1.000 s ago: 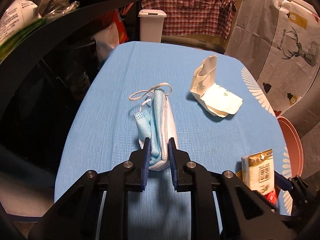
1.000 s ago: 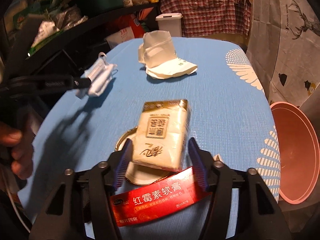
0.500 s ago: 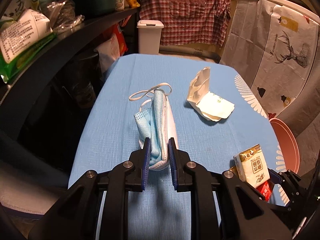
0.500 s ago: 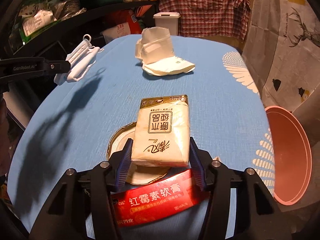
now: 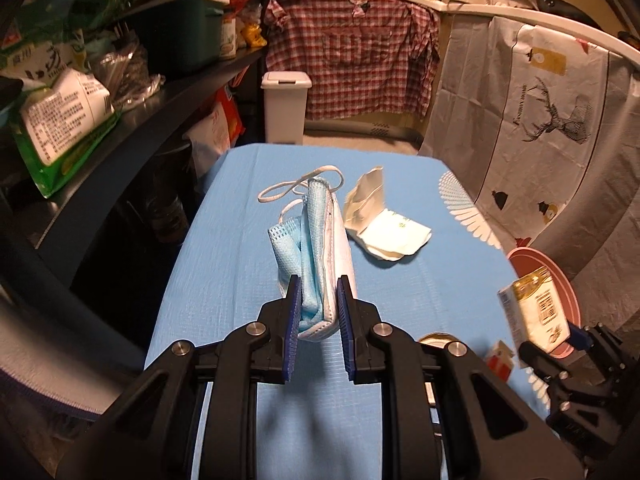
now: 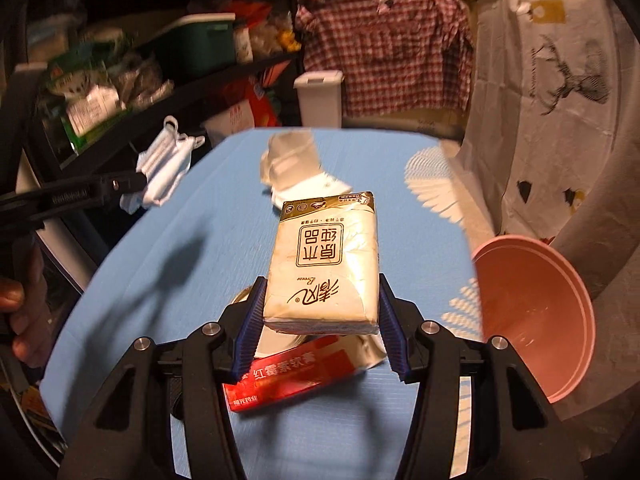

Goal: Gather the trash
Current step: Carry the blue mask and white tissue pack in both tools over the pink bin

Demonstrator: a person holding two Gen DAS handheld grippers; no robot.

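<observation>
Face mask (image 5: 320, 256), folded blue-white, is pinched between the left gripper (image 5: 318, 316) jaws, closed tight on its near end and held above the blue table (image 5: 224, 280). Tissue pack (image 6: 324, 272) is clamped across its width by the right gripper (image 6: 320, 320), jaws about half open, lifted over a metal lid (image 6: 244, 294) and red ointment box (image 6: 288, 376). Crumpled white wrapper (image 5: 384, 224) lies mid-table; pink basin (image 6: 532, 320) sits just off the table's right edge.
</observation>
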